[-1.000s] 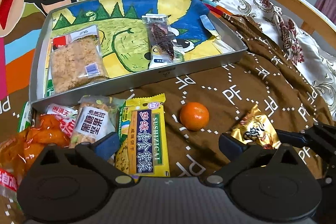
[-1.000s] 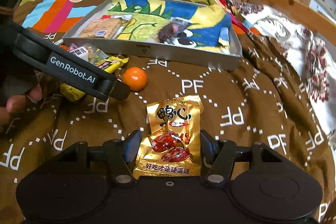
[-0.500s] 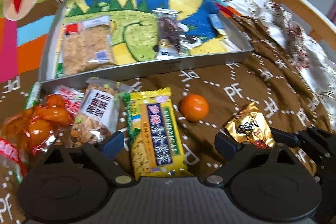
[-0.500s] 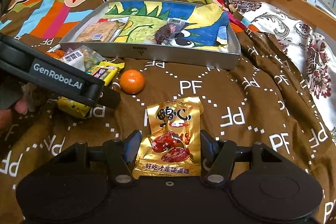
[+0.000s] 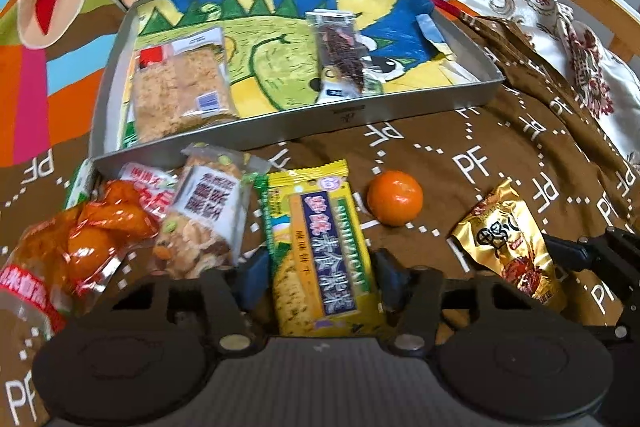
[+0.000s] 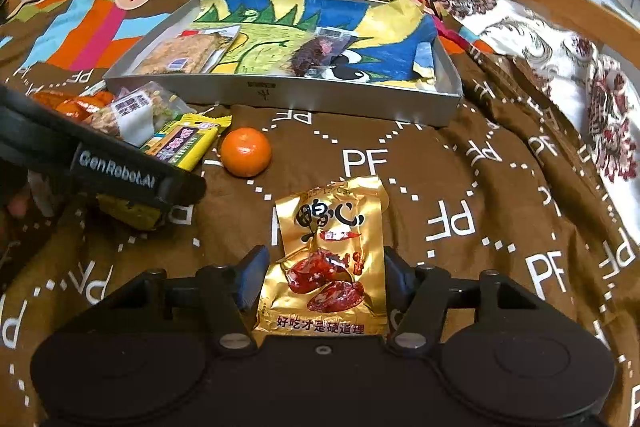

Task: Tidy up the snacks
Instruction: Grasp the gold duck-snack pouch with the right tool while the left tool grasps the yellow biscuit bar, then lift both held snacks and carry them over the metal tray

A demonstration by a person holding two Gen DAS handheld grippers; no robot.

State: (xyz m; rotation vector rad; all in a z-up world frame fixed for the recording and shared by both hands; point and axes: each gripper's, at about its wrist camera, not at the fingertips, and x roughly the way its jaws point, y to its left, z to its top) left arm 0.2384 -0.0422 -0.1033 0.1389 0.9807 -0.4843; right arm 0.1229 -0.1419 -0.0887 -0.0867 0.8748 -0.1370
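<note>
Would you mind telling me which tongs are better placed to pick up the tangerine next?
Neither is free: the left tongs straddle the yellow biscuit pack, the right tongs the gold pouch. The left sits nearer the tangerine.

Yellow cracker pack (image 5: 320, 247) lies flat at lower centre of left view, mandarin (image 5: 395, 197) just right of it, gold pouch (image 6: 326, 263) flat at lower centre of right view. Tray (image 5: 344, 115) in upper half of the frame holds crispy bar (image 5: 180, 91) and dark snack (image 5: 340, 55).

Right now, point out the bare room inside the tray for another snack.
In the metal tray, free patches lie between the crumbly cracker pack and the dark snack pack, and beyond that pack toward the far-right corner. The left end is crowded.
</note>
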